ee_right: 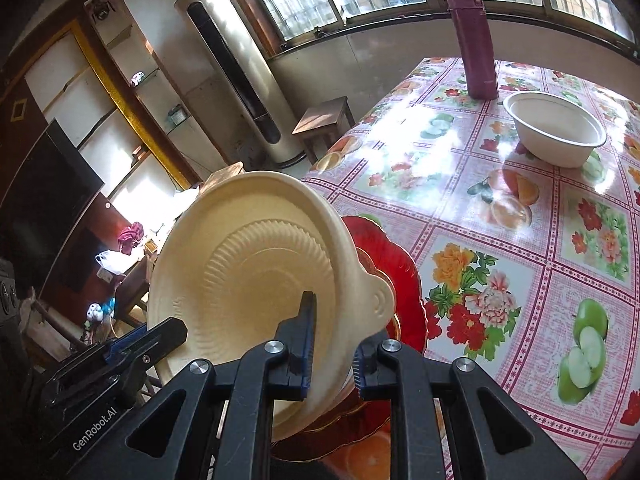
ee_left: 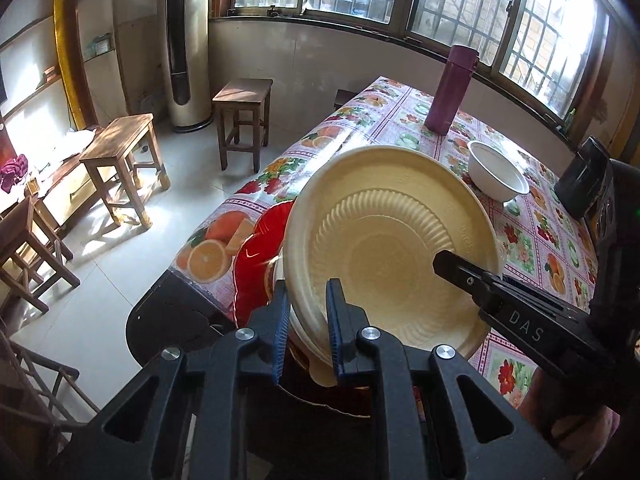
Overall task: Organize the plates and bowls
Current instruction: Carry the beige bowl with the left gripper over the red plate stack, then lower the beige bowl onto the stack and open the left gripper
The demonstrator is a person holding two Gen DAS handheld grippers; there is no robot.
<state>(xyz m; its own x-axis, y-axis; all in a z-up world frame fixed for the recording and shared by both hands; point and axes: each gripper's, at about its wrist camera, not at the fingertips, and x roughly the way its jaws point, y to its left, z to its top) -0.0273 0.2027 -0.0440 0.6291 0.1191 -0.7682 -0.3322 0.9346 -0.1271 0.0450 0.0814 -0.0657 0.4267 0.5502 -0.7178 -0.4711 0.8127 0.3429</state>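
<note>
While both grippers' fingers (ee_left: pixel 280 320) clamp cream plate (ee_left: pixel 392 240) rim, plate tilts above red plate (ee_left: pixel 256 256).

Cream plate (ee_left: pixel 392 248): moulded pulp or foam, matt, ribbed ring pressed into the well. Red plate (ee_right: pixel 384 256): glossy, glass-like. White bowl (ee_right: pixel 556 128): matt, paper-like. Tablecloth (ee_right: pixel 500 240): printed vinyl, high gloss, strong glare. Gripper pads (ee_left: pixel 334 312): blue, ridged. Maroon flask (ee_right: pixel 474 40): smooth satin. Stools (ee_left: pixel 240 116): bare wood.
</note>
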